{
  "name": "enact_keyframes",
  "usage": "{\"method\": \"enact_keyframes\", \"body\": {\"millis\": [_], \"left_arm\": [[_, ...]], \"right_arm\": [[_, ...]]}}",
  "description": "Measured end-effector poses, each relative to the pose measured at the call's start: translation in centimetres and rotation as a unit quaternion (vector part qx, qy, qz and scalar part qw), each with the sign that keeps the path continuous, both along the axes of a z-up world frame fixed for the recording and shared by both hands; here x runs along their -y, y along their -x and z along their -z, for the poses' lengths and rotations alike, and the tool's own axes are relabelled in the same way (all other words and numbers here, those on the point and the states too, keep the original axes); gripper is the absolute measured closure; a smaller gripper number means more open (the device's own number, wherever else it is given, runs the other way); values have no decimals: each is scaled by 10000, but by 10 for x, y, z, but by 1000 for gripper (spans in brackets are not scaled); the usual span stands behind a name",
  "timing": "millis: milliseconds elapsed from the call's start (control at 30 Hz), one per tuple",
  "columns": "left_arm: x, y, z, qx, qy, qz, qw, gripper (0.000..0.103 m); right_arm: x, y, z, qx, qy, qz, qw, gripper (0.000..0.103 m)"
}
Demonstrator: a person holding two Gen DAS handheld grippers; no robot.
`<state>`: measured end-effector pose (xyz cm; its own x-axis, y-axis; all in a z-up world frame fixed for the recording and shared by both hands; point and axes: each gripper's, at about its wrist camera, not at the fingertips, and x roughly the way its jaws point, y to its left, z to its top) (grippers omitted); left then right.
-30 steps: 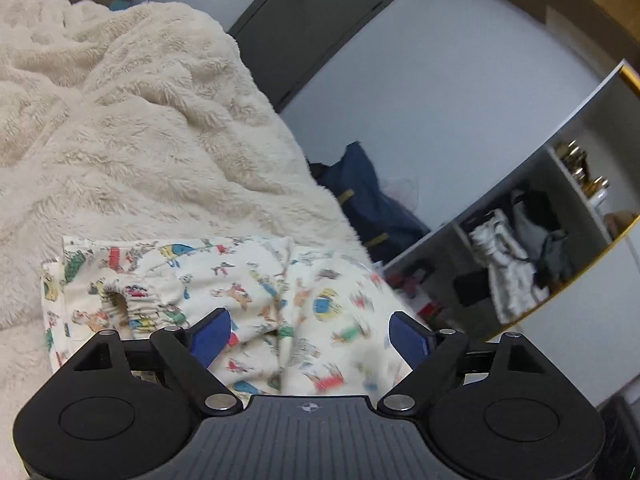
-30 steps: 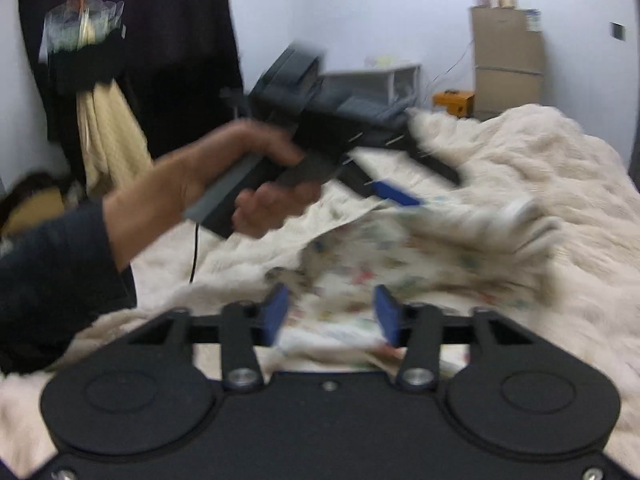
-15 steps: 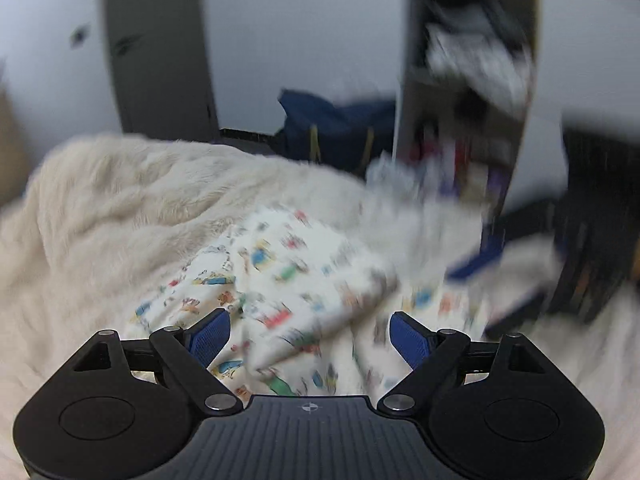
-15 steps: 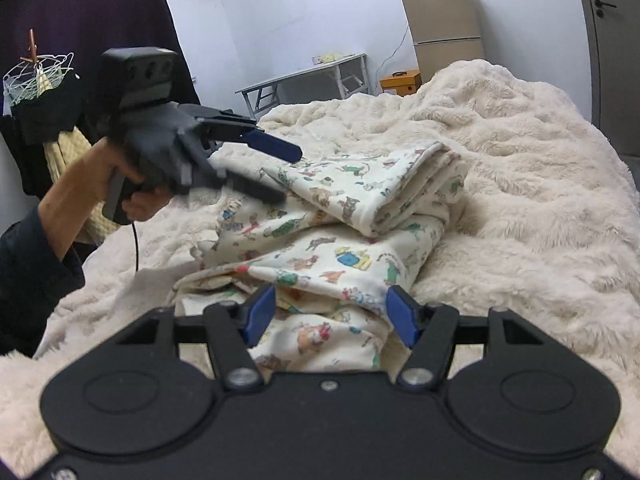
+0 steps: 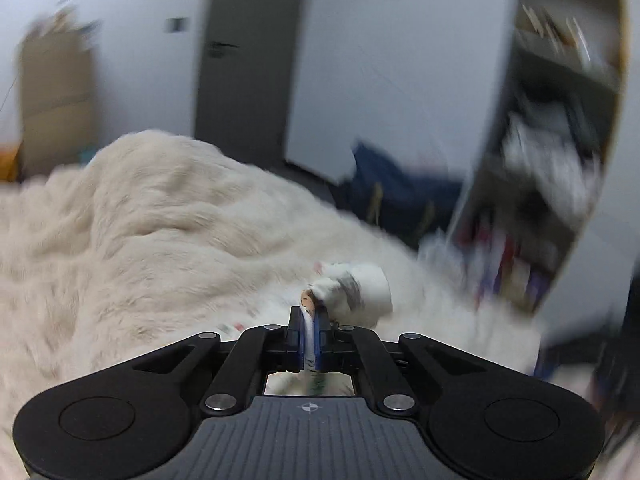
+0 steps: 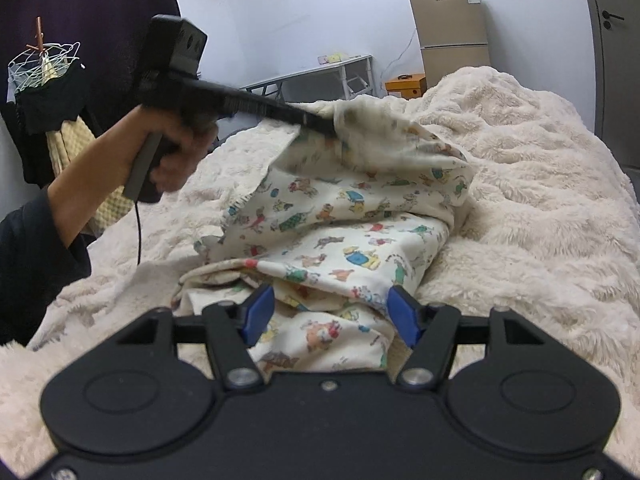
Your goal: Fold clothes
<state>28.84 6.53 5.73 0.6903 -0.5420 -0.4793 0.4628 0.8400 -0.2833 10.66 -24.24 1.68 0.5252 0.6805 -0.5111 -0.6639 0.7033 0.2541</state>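
Left gripper (image 5: 309, 322): our blue pads are pressed together on a fold of cloth.
Left hand (image 6: 176, 156): we wrap it round the gripper's handle, dark sleeve at the forearm, gripper raised and reaching forward.
Right gripper (image 6: 330, 312): our blue fingers (image 6: 258, 312) stand well apart, held low, nothing pinched between them.

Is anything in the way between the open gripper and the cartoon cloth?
No, nothing visible. The right gripper has its jaws open right over the cloth on the blanket. The left gripper already pinches a corner.
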Motion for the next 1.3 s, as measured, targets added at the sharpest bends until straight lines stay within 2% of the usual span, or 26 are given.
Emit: {"method": "enact_keyframes", "body": {"millis": [67,100,167,200,233,267,300,367,467,567,667,733,867,933,1000,1067,1200,1300], "left_arm": [[-19,-12,-5,-121,459,-408,9980,102],[-22,-17,-6,-164,521,-537,9971,102],[-34,-34,2,-583,807,-931,9907,101],[-37,-38,7,-785,837,-1065,9877,100],[-44,-46,20,-1157,846,-1407,9796,98],[-47,-47,22,-1142,763,-1652,9766,96],[-53,-42,27,-1116,747,-1885,9728,90],[-64,-37,36,-1272,1212,-1692,9698,47],[-73,-30,43,-1411,1597,-1296,9684,38],[-72,-24,49,-1519,1533,-1014,9711,39],[-62,-18,49,-1351,1395,-763,9780,42],[-59,-5,46,-1157,1300,-784,9816,44],[-64,15,40,-964,1510,-788,9807,44],[-64,28,40,-1001,1648,-577,9795,44],[-60,37,43,-1103,1509,-479,9812,44],[-57,38,47,-1138,1335,-556,9829,50],[-52,29,61,-1257,1343,-498,9817,53],[-50,28,66,-1289,1227,-511,9827,66]], "right_arm": [[-3,1,-1,30,2,-49,10000,42],[-4,2,-1,45,2,-73,10000,42],[-10,6,-2,98,36,-167,9998,42],[-13,8,-1,125,74,-211,9997,42],[-16,10,0,156,130,-245,9995,42],[-18,12,1,196,197,-274,9992,42],[-20,13,1,233,250,-299,9990,42],[-20,14,2,294,307,-322,9986,42],[-19,13,1,343,282,-274,9986,42],[-23,18,-1,447,256,-370,9980,41],[-28,21,-1,517,328,-460,9971,41],[-32,23,1,557,428,-491,9963,41],[-32,22,5,498,438,-470,9967,41],[-31,21,7,451,406,-455,9971,41],[-31,21,9,430,394,-455,9973,40],[-32,21,9,431,402,-448,9973,40],[-31,21,8,412,379,-429,9975,40],[-28,19,9,373,341,-393,9979,40]]}}
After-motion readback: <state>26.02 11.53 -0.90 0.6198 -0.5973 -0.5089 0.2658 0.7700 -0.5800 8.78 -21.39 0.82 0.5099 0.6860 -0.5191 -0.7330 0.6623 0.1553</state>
